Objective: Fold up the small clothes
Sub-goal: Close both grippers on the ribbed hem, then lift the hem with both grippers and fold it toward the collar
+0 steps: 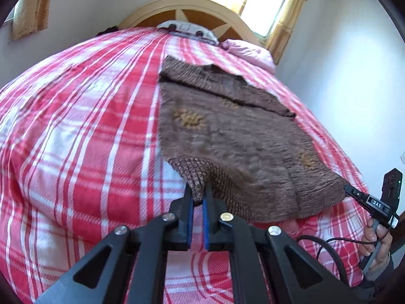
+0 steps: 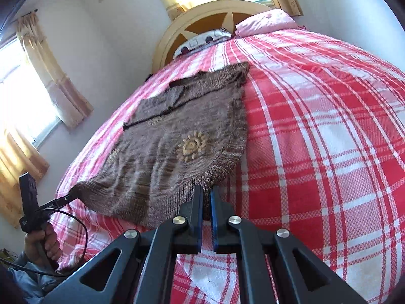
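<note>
A small brown knitted sweater (image 1: 235,136) with tan flower patches lies on the red and white checked bedspread (image 1: 76,131). My left gripper (image 1: 198,190) is shut on the near ribbed hem corner and lifts it a little. The other gripper (image 1: 350,190) shows at the right of the left wrist view, pinching the other hem corner. In the right wrist view the sweater (image 2: 177,139) lies ahead and to the left. My right gripper (image 2: 206,192) is shut on its ribbed hem. The left wrist view's gripper (image 2: 68,197) shows at the left, clamped on the far hem corner.
A pink pillow (image 1: 250,50) and a white patterned pillow (image 1: 187,29) lie by the wooden headboard (image 1: 192,7). Curtained windows (image 2: 25,96) are on the walls. A black cable (image 2: 76,240) hangs near the hand at the bed's edge.
</note>
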A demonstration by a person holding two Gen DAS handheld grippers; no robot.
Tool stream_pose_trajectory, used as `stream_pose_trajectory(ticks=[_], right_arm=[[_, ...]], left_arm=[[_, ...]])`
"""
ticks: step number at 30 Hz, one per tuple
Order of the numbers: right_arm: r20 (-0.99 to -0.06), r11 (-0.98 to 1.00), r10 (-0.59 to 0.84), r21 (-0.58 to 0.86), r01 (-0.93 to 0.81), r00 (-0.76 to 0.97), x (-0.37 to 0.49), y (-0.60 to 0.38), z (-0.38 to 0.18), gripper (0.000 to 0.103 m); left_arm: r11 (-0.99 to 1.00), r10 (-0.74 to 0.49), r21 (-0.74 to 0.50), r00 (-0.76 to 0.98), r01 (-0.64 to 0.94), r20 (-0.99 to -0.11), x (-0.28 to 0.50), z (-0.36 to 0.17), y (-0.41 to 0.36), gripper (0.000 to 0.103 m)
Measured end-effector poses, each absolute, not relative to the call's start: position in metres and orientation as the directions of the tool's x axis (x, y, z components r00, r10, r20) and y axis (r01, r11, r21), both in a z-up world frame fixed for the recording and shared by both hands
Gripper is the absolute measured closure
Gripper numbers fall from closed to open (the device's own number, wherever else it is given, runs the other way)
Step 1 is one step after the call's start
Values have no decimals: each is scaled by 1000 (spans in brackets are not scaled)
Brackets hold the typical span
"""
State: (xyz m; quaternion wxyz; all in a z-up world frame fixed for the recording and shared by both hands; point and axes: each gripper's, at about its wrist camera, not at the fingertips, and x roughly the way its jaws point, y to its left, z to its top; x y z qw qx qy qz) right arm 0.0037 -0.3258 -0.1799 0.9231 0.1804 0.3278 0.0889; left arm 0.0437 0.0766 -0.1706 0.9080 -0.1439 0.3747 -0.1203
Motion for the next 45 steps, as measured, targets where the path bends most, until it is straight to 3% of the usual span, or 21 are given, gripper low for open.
stream_pose_trajectory(ticks=[6, 18, 25, 45], right_arm=[[-501, 912, 297, 402, -86, 813, 5, -325, -154, 99], [-460, 891, 293, 448, -65, 838, 50, -347, -122, 99], [-446, 906, 273, 418, -71, 853, 87, -348, -99, 99], [-473, 923, 244, 382, -52, 847, 216, -351, -66, 99]], left_arm=[[915, -371, -367, 708, 168, -601, 61, -152, 77, 97], [871, -451, -440, 711, 218, -540, 113, -122, 88, 97], [868, -443, -447, 741, 216, -504, 156, -106, 95, 97], [908, -358, -386, 778, 162, -516, 282, -90, 93, 97]])
